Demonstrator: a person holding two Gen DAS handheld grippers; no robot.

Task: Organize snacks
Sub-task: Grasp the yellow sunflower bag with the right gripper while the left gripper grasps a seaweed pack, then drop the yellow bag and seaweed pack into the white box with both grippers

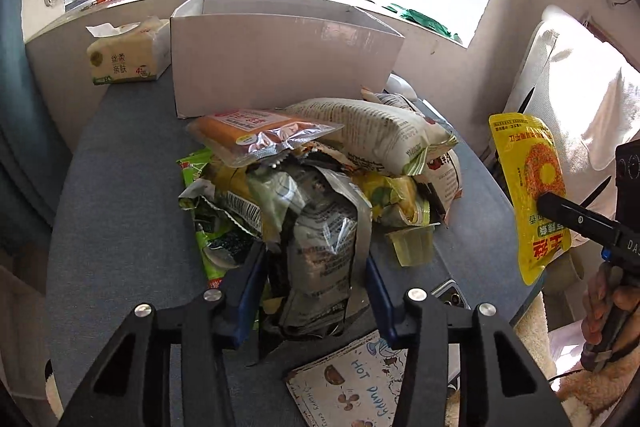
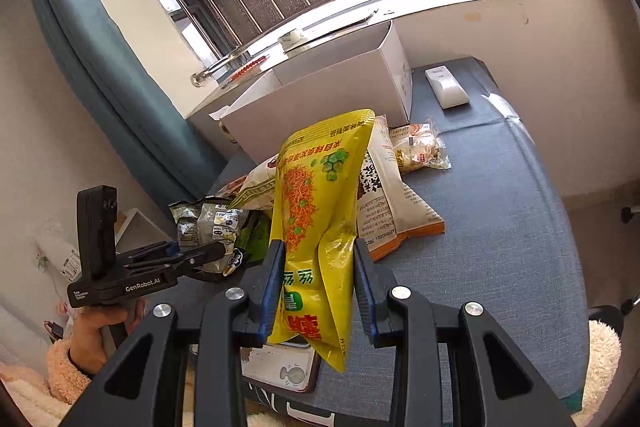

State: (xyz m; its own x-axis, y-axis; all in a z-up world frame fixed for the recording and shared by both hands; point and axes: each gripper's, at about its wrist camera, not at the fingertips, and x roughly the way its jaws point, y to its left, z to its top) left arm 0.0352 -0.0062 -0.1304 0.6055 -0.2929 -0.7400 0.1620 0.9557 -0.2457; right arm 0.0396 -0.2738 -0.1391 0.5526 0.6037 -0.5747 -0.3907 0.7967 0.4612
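Note:
A heap of snack packets (image 1: 320, 163) lies on the blue-grey table (image 1: 120, 207) in front of an open white cardboard box (image 1: 280, 67). My left gripper (image 1: 314, 259) is down at the near side of the heap, shut on a crumpled silver-grey packet (image 1: 324, 227). From the right wrist view the left gripper (image 2: 222, 251) reaches into the heap from the left. My right gripper (image 2: 318, 247) is shut on a yellow snack bag (image 2: 316, 195) and holds it upright above the table, right of the heap. The box (image 2: 340, 87) stands behind that bag.
A tissue pack (image 1: 124, 59) sits left of the box. A jelly cup (image 1: 412, 247), a phone (image 1: 452, 297) and a printed card (image 1: 352, 383) lie near the table's front. A white remote-like device (image 2: 446, 87) lies right of the box. A window sill runs behind.

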